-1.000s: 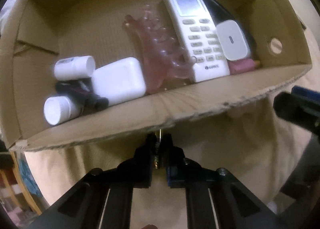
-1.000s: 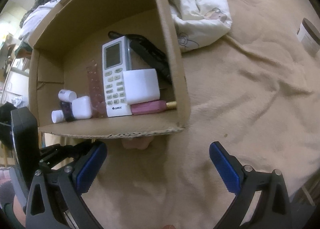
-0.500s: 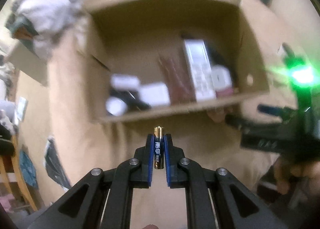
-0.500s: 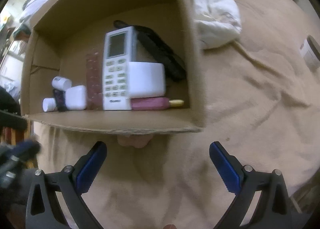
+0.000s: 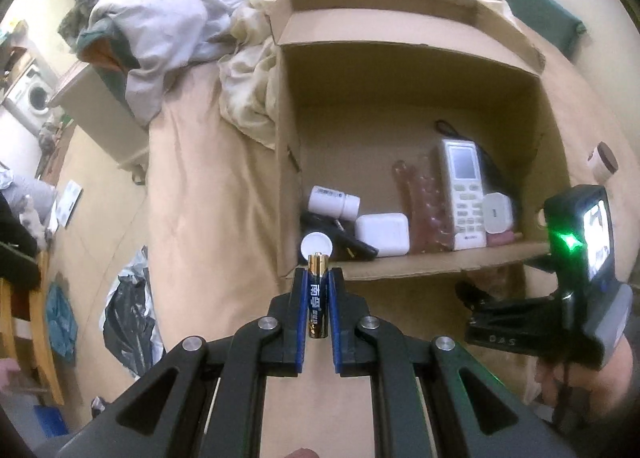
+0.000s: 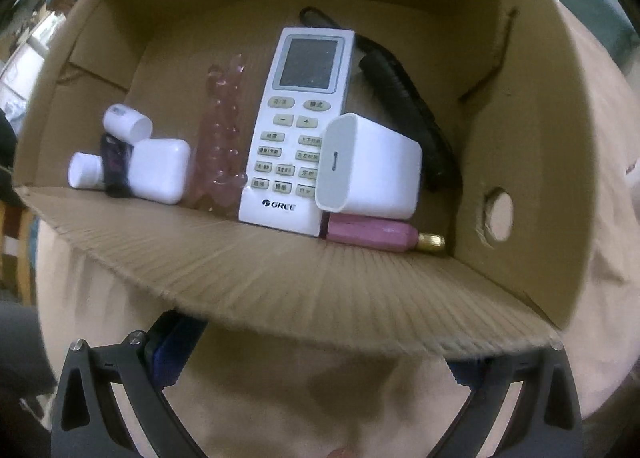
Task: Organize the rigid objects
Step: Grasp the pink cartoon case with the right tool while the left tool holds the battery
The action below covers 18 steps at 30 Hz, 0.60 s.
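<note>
Your landmark is the cardboard box (image 5: 400, 70), which lies on the tan bedcover (image 5: 208, 186) with its open side toward you. Left of the box, rumpled bedding (image 5: 168, 10) is heaped up. Inside the box, the white remote (image 6: 298, 130) lies flat near the middle of the floor, and a dark corded device (image 6: 404, 106) runs along behind it toward the right wall. A white charger block (image 6: 368, 166) sits on the remote's right lower corner, with a pink tube (image 6: 372, 234) just in front of it at the box's front edge. Left of the remote lies a clear pink hair clip (image 6: 222, 138), then a white case (image 6: 160, 170), then two small white bottles (image 6: 124, 122) by the left wall.

Your left gripper (image 5: 318, 298) hovers in front of the box's left front corner, jaws pinching a battery (image 5: 318, 294) upright, gold tip toward the box. Your right gripper (image 6: 316, 358) sits under the box's front flap, jaws spread wide, tips hidden behind the cardboard.
</note>
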### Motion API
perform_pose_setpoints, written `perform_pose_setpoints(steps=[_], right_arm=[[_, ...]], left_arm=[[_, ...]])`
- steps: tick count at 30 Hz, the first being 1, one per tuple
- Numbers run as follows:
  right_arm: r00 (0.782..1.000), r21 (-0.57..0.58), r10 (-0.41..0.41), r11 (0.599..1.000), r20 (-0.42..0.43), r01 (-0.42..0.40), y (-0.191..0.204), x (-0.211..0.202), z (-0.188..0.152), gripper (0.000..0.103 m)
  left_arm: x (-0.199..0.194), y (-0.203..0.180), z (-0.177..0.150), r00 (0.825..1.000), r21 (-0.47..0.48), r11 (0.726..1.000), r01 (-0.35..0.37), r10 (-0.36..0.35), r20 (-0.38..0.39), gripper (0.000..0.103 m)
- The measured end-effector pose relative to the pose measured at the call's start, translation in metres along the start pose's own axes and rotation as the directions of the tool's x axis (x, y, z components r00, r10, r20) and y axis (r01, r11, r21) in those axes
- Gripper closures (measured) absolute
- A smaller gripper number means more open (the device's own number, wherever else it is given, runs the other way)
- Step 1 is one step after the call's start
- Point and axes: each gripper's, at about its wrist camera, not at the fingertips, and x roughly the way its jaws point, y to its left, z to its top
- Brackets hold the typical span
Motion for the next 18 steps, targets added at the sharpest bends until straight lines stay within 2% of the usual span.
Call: perform_pose_setpoints(steps=[4, 6, 12, 15, 18], right_arm=[[0.999, -0.036, -0.041, 0.999, -0.027, 0.040, 0.012, 0.020, -0.001, 0.000], [0.998, -0.047, -0.055, 0.997, -0.007, 0.055, 0.015, 0.023, -0.002, 0.000], [0.999, -0.025, -0.035, 0.999, 0.018, 0.036, 0.013, 0.024, 0.002, 0.000], [0.999, -0.021, -0.037, 0.999, 0.030, 0.037, 0.007, 0.022, 0.004, 0.010], [0.998, -0.018, -0.047, 0.999, 0.036, 0.047, 0.011, 0.019, 0.007, 0.030]], left_arm=[[0.001, -0.003, 0.001, 1.000, -0.010, 1.000, 0.009, -0.009, 0.005, 0.094], [0.001, -0.005, 0.001, 1.000, -0.008, 1.000, 0.013, -0.013, 0.005, 0.094], [0.001, -0.007, -0.001, 1.000, -0.003, 1.000, 0.018, -0.018, -0.001, 0.094], [0.002, -0.007, -0.001, 1.000, -0.001, 1.000, 0.020, -0.020, -0.002, 0.094], [0.003, -0.009, -0.002, 1.000, 0.009, 1.000, 0.015, -0.015, -0.002, 0.094]])
